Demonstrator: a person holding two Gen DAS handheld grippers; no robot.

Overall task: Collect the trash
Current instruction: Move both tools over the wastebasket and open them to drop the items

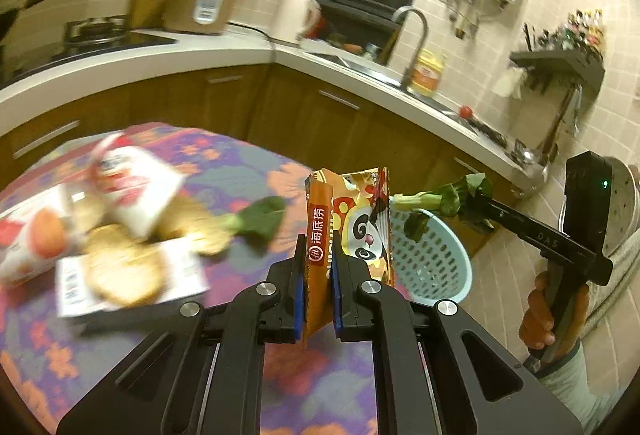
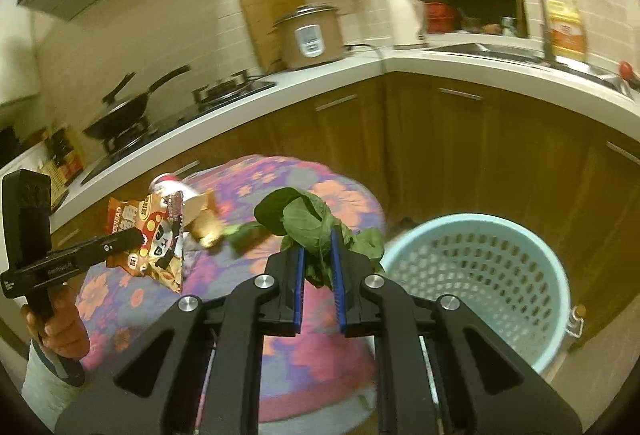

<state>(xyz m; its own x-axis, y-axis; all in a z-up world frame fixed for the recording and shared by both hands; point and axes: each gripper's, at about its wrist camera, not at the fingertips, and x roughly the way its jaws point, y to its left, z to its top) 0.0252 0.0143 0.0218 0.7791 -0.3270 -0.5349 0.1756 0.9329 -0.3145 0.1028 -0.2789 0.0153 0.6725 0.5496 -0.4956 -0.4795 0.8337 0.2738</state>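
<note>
My left gripper [image 1: 319, 255] is shut on an orange snack wrapper [image 1: 352, 219] with a panda print, held upright above the table's right edge; it also shows in the right wrist view [image 2: 156, 235]. My right gripper [image 2: 319, 255] is shut on a leafy green vegetable scrap [image 2: 308, 223], seen in the left wrist view [image 1: 444, 199] held above the light blue perforated basket [image 1: 432, 259]. The basket [image 2: 480, 275] stands on the floor right of the table.
The round table with a purple floral cloth [image 1: 248, 163] carries a second green leaf [image 1: 260, 219], biscuits [image 1: 124, 267] on white packaging and a white snack bag [image 1: 132, 187]. Wooden cabinets and a white counter [image 2: 360, 75] with cooker, kettle and sink curve behind.
</note>
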